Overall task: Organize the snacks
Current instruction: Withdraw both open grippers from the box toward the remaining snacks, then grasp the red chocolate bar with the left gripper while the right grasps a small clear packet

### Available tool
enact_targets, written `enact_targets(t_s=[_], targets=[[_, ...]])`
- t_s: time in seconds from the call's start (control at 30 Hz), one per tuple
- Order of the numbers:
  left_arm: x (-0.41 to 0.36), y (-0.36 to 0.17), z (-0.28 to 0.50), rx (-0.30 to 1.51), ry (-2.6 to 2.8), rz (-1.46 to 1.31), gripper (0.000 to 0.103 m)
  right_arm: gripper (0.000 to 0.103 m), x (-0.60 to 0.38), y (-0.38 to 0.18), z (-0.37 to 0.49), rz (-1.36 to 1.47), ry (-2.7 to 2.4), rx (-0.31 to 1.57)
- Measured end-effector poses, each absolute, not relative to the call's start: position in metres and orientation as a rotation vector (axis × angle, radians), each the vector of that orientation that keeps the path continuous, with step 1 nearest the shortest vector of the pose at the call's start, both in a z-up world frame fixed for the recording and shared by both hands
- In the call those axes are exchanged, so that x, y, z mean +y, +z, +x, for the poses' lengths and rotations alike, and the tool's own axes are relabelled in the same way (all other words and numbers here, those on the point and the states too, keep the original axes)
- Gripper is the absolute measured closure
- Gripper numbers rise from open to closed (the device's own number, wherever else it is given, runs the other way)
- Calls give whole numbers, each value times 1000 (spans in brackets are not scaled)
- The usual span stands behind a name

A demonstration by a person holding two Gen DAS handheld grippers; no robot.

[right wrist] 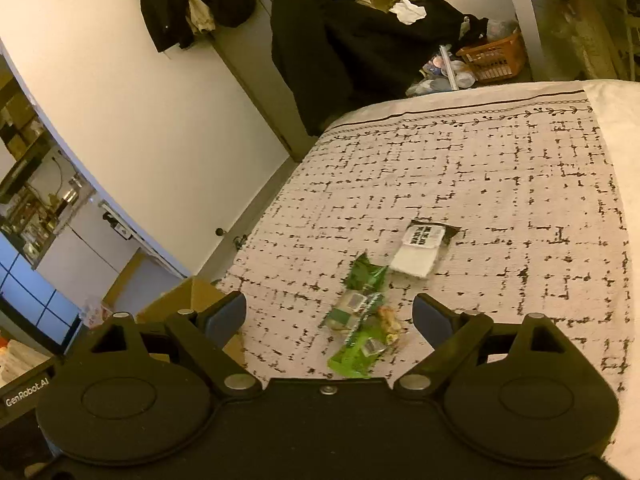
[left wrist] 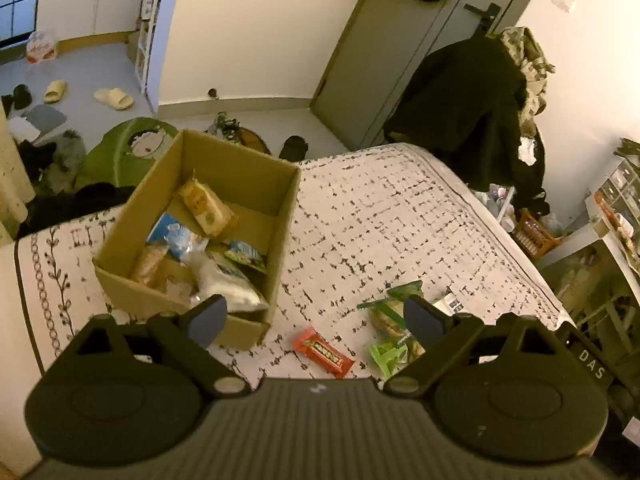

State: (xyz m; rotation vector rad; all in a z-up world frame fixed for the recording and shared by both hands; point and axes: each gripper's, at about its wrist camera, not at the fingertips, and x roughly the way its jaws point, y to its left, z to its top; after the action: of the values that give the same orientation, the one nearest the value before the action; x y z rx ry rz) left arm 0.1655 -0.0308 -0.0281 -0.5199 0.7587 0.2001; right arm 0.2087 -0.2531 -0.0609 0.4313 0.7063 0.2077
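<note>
A cardboard box (left wrist: pixel 248 176) stands on the patterned bedspread (left wrist: pixel 400 216) and holds several snack packets, among them a yellow one (left wrist: pixel 206 208). On the bedspread lie a red snack bar (left wrist: pixel 323 352), green-wrapped snacks (left wrist: pixel 390 312) and a black-and-white packet (left wrist: pixel 454 304). My left gripper (left wrist: pixel 316 318) is open and empty above the red bar, right of the box. My right gripper (right wrist: pixel 330 314) is open and empty above the green-wrapped snacks (right wrist: pixel 360 320). The black-and-white packet (right wrist: pixel 420 248) lies beyond them. A box corner (right wrist: pixel 188 300) shows at left.
A dark coat pile (left wrist: pixel 472 100) sits past the bed's far end, also seen in the right wrist view (right wrist: pixel 340 40). An orange basket (right wrist: pixel 494 56) stands on the floor. A green cushion (left wrist: pixel 120 152) and slippers (left wrist: pixel 114 98) lie on the floor at left. A shelf unit (left wrist: pixel 616 208) stands at right.
</note>
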Motion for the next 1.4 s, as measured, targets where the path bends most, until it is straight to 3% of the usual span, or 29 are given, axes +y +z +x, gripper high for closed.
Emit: enact_targets(t_s=[0.27, 0.37, 0.63, 0.87, 1.4], targets=[[-52, -44, 174, 810, 184, -539, 14, 27, -268, -71, 218, 401, 218, 729], [-64, -51, 179, 828, 161, -527, 22, 29, -272, -78, 219, 393, 212, 745], [-82, -78, 195, 911, 154, -513, 27, 30, -284, -103, 227, 403, 200, 789], [-85, -105, 204, 946, 197, -567, 32, 44, -284, -123, 239, 395, 219, 837], [-89, -147, 226, 900, 453, -666, 33, 47, -241, -151, 286, 226, 326, 905]])
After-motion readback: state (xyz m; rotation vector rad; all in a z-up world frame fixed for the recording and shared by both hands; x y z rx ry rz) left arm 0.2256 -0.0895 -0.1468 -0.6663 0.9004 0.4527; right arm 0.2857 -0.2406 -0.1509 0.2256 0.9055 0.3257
